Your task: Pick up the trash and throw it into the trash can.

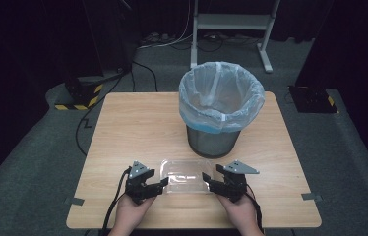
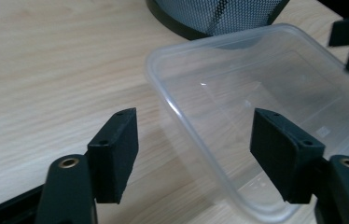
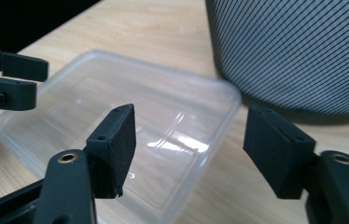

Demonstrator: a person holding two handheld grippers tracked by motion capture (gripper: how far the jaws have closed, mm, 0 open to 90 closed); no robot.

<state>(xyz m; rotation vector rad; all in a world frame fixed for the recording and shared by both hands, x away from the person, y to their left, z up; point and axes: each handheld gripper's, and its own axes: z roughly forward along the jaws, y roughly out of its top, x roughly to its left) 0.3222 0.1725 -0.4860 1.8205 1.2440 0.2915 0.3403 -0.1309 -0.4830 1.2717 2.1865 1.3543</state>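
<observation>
A clear plastic container (image 1: 186,177) lies flat on the wooden table (image 1: 123,128), just in front of a metal mesh bin (image 1: 214,140) lined with a pale plastic bag (image 1: 221,93). My left gripper (image 1: 164,183) is open at the container's left end. In the left gripper view the gripper (image 2: 193,128) straddles the container (image 2: 266,74) rim, one jaw over the table and one over the inside. My right gripper (image 1: 205,179) is open at the right end. In the right gripper view the gripper (image 3: 189,121) has a corner of the container (image 3: 93,88) between its jaws.
The bin (image 3: 298,51) stands close behind the container, near the table's back middle. Bare wood lies to the left and right of it. On the grey floor beyond are cables (image 1: 147,73), a white frame stand (image 1: 231,22) and black bases with yellow stripes (image 1: 81,96).
</observation>
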